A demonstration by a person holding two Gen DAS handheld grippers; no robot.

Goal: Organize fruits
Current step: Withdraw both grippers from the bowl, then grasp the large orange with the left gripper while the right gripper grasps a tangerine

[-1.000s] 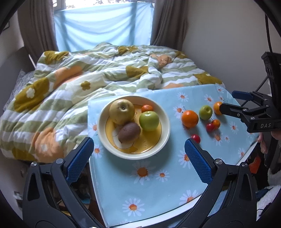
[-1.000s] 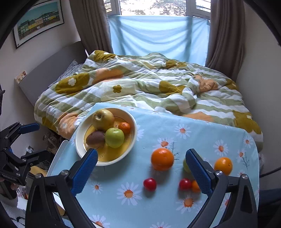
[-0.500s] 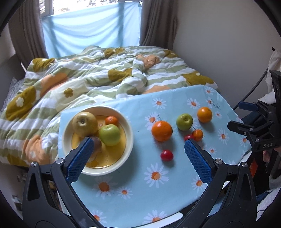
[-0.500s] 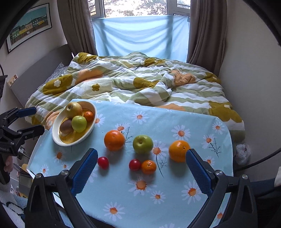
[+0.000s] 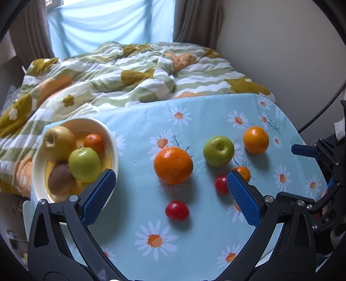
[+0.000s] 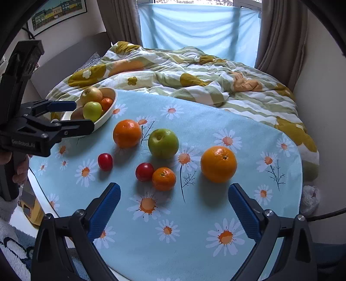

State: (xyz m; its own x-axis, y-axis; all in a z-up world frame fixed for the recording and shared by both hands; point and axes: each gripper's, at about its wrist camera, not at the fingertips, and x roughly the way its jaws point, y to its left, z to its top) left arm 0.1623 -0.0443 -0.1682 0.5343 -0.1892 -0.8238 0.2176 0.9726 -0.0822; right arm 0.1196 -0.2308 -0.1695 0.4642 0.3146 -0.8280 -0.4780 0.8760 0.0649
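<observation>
Gaping empty, both claws, left claw [image 5: 170, 194] and right claw [image 6: 174, 205], hover over scattered fruit.

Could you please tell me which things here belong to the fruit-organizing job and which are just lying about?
Job: bowl, large orange, green apple, second orange, mandarin, two red tomatoes.
Lying about: quilt, curtains, framed picture.

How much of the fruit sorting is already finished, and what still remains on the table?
Done: the bowl already holds four fruits, among them a yellow apple and a kiwi. In hand: nothing; the left gripper and right gripper both hang open and empty. Left: six fruits on the tablecloth, including a green apple and a small red fruit.
</observation>
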